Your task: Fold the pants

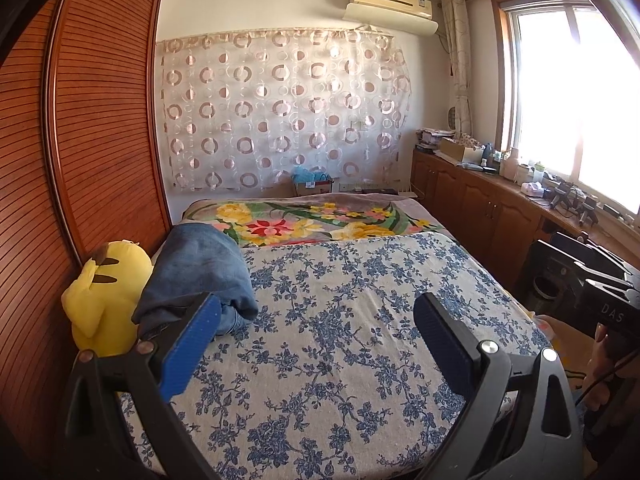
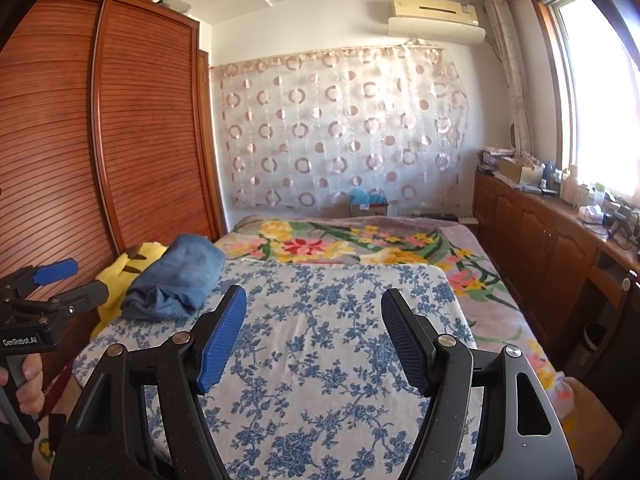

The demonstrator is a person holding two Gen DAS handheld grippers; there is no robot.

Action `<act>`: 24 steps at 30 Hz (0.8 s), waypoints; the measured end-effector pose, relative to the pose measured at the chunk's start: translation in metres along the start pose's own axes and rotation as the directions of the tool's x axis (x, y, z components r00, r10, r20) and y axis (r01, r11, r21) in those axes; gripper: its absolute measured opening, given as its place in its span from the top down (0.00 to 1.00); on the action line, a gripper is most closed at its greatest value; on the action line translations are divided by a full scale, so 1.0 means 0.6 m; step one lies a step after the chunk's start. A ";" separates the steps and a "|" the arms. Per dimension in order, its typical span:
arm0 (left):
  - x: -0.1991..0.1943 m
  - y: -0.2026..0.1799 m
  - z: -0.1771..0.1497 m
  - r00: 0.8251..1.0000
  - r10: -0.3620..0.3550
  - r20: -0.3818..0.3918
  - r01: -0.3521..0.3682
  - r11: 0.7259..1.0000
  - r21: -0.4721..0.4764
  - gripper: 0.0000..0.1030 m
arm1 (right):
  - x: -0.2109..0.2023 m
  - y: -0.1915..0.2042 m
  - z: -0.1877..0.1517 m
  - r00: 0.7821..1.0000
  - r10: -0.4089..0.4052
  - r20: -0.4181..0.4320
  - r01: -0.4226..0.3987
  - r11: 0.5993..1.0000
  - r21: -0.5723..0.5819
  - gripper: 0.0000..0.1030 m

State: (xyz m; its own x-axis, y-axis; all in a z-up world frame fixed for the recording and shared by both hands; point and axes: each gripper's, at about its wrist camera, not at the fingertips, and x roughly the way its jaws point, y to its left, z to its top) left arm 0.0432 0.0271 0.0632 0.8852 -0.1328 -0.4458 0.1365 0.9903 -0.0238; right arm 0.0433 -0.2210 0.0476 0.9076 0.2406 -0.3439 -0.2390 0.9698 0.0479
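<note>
Blue denim pants [image 1: 200, 272] lie bunched in a heap at the left side of the blue-flowered bed cover [image 1: 360, 320], against a yellow plush toy [image 1: 104, 292]. My left gripper [image 1: 316, 340] is open with nothing between its fingers; its left blue pad [image 1: 188, 348] sits just in front of the heap. In the right wrist view the pants [image 2: 176, 276] lie ahead to the left. My right gripper [image 2: 314, 340] hangs open and empty over the cover [image 2: 340, 360]. The left gripper [image 2: 68, 280] shows at the left edge, held by a hand [image 2: 28, 384].
A slatted wooden wardrobe [image 1: 100, 140] runs along the bed's left side. A floral blanket [image 1: 312, 220] covers the far end of the bed. Low wooden cabinets [image 1: 480, 200] with clutter on top stand under the window at right. The right gripper's body [image 1: 600, 292] shows at the right edge.
</note>
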 end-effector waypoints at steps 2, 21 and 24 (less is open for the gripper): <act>-0.001 0.003 -0.004 1.000 0.008 0.003 -0.008 1.000 -0.004 0.05 | 0.000 -0.001 0.000 1.000 -0.002 0.001 0.002 1.000 -0.001 0.30; 0.006 0.015 -0.027 0.999 0.034 -0.003 -0.034 0.999 -0.013 0.05 | 0.014 0.007 -0.029 1.000 -0.008 -0.014 0.008 1.000 -0.002 0.30; 0.005 0.015 -0.027 0.999 0.033 -0.002 -0.033 0.999 -0.013 0.05 | 0.014 0.007 -0.030 1.000 -0.008 -0.014 0.008 1.000 0.000 0.30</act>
State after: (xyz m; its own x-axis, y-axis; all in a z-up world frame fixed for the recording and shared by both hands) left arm 0.0401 0.0360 0.0472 0.8885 -0.0999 -0.4479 0.1015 0.9946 -0.0205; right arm 0.0436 -0.2158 0.0282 0.9044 0.2327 -0.3576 -0.2320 0.9716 0.0454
